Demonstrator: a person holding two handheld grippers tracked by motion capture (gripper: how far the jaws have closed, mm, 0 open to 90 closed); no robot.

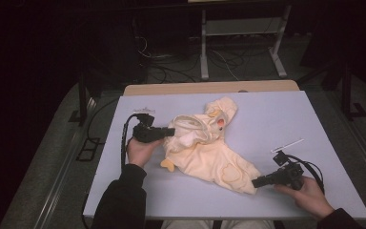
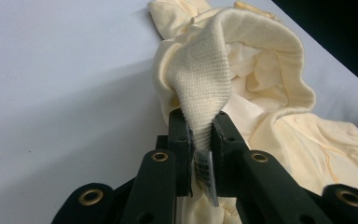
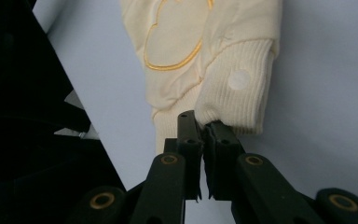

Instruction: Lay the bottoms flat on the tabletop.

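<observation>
1. The pale yellow baby garment lies crumpled a little left of the desk's middle, hood end toward 12 o'clock, ribbed hem toward 4 o'clock. It looks like it is being spread flat, so treat the job as stretching it between two corners.

2. The left claw, at 9 o'clock of the garment, is pressed together on a ribbed knit edge, with a small printed label caught between the jaws too. Hold that pinch steady and use it as the anchor.

3. The right claw, at 4 o'clock of the garment, is pinching the very edge of the ribbed cuff, beside the embroidered outline. The bite looks shallow, so I judge it could slip; pull gently and low along the surface, not upward.

4. Draw the right claw outward toward 4 o'clock until the bunched folds near the hood flatten. Stop as soon as the fabric goes taut, since knit stretches and springs back.

5. Keep the pull on the white desk; its near edge is close to the right hand.

6. A small white strip lies at 2 o'clock of the right claw; keep the trailing cable clear of it.
</observation>
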